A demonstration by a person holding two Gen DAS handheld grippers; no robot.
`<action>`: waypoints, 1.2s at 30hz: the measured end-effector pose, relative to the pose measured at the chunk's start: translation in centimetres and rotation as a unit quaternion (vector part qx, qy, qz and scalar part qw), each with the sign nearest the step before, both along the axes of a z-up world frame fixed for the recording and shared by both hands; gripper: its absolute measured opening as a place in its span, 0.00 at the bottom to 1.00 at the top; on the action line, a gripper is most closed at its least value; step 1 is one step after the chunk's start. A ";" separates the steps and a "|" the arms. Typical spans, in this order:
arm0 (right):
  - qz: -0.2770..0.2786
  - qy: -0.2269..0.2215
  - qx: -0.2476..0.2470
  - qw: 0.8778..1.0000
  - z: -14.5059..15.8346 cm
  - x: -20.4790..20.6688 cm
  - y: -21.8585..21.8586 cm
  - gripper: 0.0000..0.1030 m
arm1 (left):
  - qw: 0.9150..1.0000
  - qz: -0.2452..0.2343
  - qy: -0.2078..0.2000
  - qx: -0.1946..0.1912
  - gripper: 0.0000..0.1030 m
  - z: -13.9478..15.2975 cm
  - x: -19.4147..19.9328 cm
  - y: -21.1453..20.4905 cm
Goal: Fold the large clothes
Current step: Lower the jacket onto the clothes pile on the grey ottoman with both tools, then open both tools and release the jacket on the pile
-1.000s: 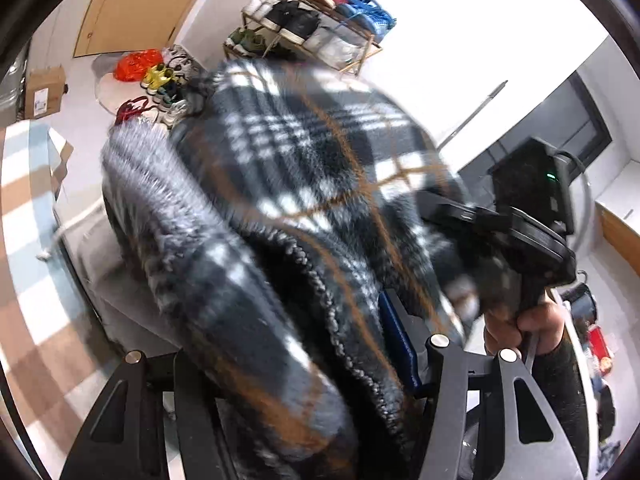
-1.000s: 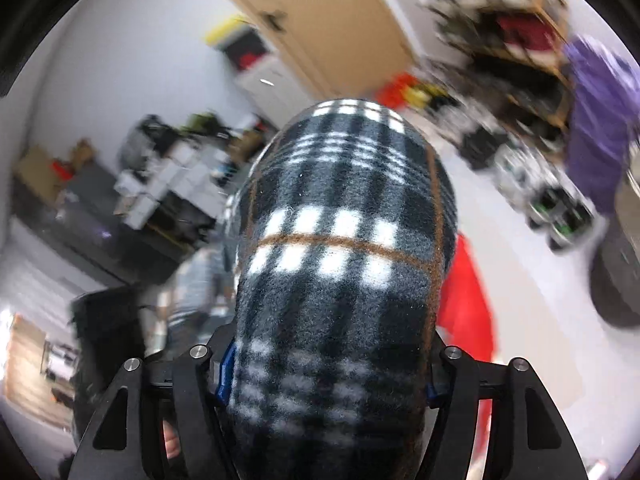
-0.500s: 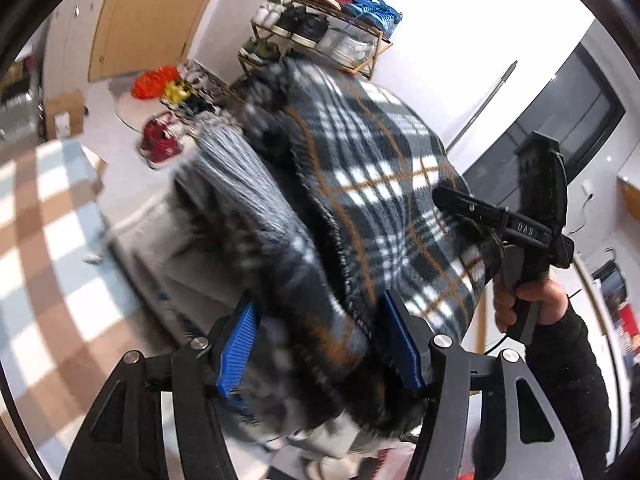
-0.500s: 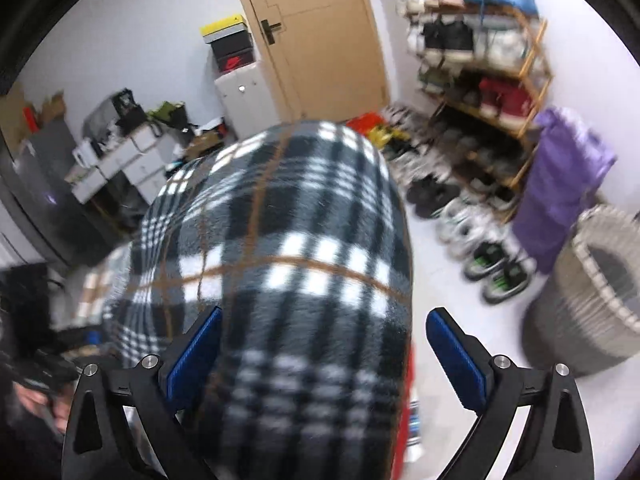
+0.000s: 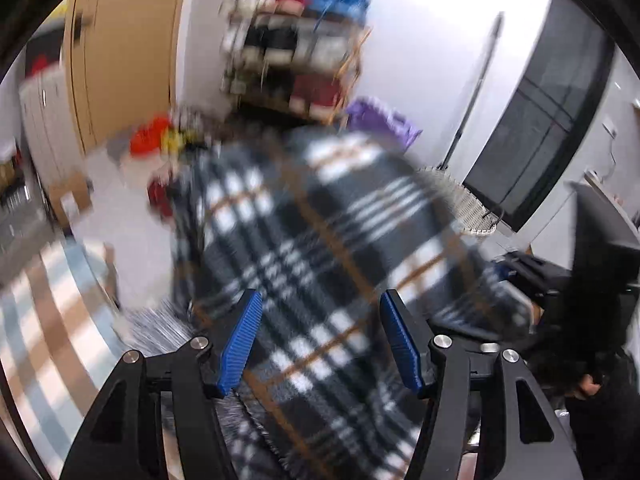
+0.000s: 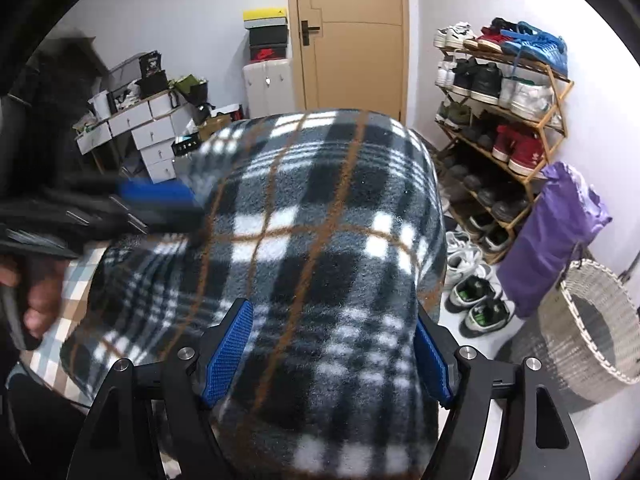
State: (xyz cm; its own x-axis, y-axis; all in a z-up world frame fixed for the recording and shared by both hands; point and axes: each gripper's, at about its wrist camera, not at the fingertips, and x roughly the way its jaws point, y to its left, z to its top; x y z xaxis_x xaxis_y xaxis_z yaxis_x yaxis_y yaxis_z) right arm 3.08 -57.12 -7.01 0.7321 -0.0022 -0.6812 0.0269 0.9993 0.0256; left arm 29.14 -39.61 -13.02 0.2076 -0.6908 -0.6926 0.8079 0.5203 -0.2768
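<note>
Both grippers' closing-in blue fingers (image 6: 228, 354) seemingly flank the plaid fleece (image 6: 320, 240).

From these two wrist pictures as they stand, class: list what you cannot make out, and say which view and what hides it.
- Left wrist view: motion blur smears the wooden shoe rack; single shoes cannot be told apart.
- Both views: the black, white and brown plaid fleece garment fills the middle, hiding its own shape and whatever lies beneath.
- Right wrist view: the left tongs are blurred, so their grip is unclear.
- The woven white basket is cut off by the edge.
</note>
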 end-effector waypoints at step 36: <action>-0.120 -0.282 0.014 0.952 2.6 -17.6 9.2 1.00 | 0.954 0.135 -0.236 -0.128 0.97 1.5 -14.2 13.9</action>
